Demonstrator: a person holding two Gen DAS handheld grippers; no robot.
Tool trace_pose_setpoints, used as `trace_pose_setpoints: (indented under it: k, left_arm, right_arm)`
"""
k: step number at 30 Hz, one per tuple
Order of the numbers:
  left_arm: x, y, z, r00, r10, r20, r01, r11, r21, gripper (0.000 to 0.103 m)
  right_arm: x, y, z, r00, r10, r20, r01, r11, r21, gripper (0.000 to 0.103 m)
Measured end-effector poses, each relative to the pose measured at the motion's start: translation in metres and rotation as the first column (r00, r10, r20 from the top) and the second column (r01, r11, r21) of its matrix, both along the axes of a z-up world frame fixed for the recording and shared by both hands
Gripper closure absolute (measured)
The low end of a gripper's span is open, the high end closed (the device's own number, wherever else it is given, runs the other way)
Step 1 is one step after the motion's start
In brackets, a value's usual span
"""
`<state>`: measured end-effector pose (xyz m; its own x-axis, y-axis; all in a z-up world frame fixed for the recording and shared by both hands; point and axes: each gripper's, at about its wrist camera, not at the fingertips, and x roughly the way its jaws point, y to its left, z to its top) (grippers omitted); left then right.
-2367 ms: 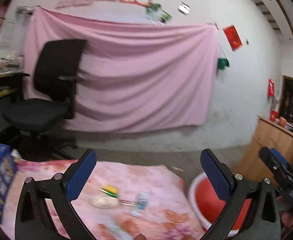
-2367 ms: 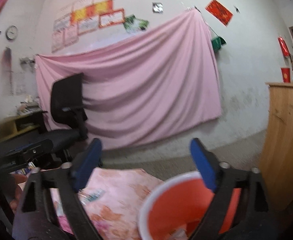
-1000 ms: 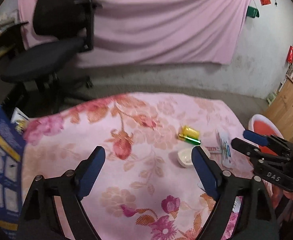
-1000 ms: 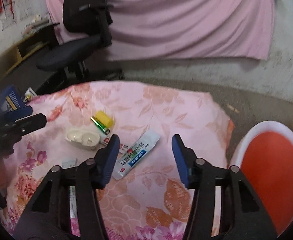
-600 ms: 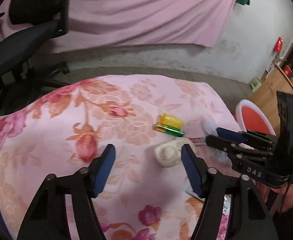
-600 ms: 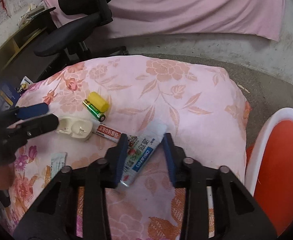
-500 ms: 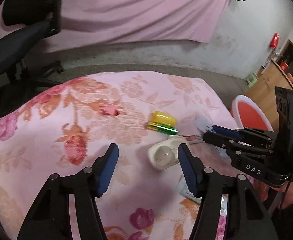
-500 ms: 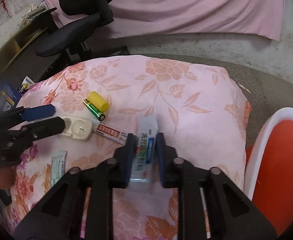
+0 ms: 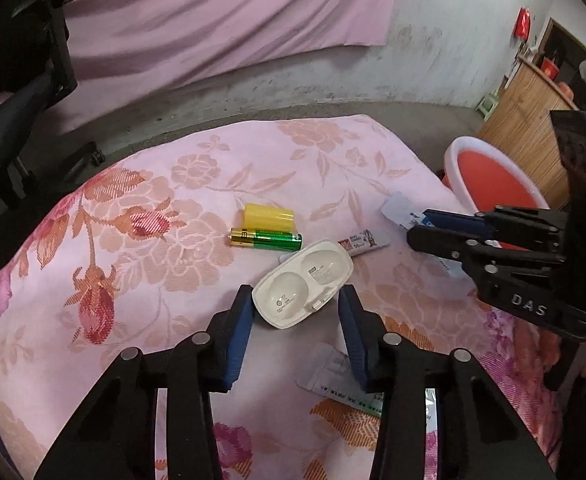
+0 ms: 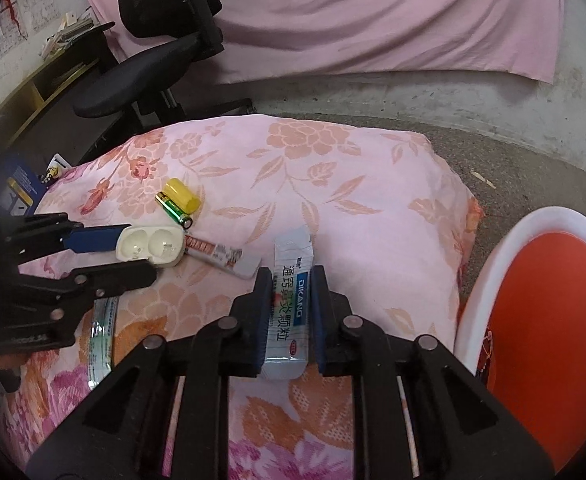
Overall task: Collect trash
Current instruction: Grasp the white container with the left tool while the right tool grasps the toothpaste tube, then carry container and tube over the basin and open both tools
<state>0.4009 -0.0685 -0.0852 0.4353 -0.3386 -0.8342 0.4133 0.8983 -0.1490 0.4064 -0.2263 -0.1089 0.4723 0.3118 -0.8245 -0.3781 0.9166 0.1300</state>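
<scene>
A pink floral cloth (image 10: 365,184) covers a low cushioned surface that fills the middle of both views. Behind it, a pink sheet (image 10: 373,12) hangs on the wall, and a black office chair (image 10: 161,36) stands to the left on the floor. A red basin with a white rim (image 10: 493,256) sits on the floor just beside the cloth's right edge.

The right gripper (image 10: 291,300) points steeply down at the cloth, and its jaws, which have just been closing, now press on both long sides of a white and blue sachet (image 10: 289,300) lying lengthwise between them. The left gripper (image 9: 295,312) also points down; its jaws have just been closing and stand either side of a white two-well plastic case (image 9: 303,284), the left pad at its edge and the right pad apart from it, so the case is not yet clamped.

The other litter lies on the cloth. A long printed packet (image 10: 101,332) rests near the left gripper. A small white and red tube (image 10: 221,258) lies just beside the case. A green battery (image 9: 267,239) touches a yellow cap (image 9: 269,216) further back.
</scene>
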Motion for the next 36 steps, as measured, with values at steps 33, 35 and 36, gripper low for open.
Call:
trace_pose_setpoints:
  k: [33, 35, 36]
  left_arm:
    - [-0.096, -0.102, 0.158, 0.781, 0.148, 0.606, 0.092, 0.934, -0.346, 0.066]
    - [-0.098, -0.120, 0.162, 0.772, 0.121, 0.624, 0.127, 0.933, -0.337, 0.066]
    - [-0.100, -0.128, 0.163, 0.767, 0.109, 0.632, 0.142, 0.932, -0.333, 0.066]
  right_arm:
    - [-0.133, -0.134, 0.136, 0.606, -0.361, 0.709, 0.149, 0.927, 0.345, 0.061]
    - [-0.140, -0.151, 0.138, 0.579, -0.399, 0.711, 0.184, 0.914, 0.362, 0.061]
    - [-0.142, -0.157, 0.138, 0.573, -0.412, 0.709, 0.197, 0.908, 0.369, 0.061]
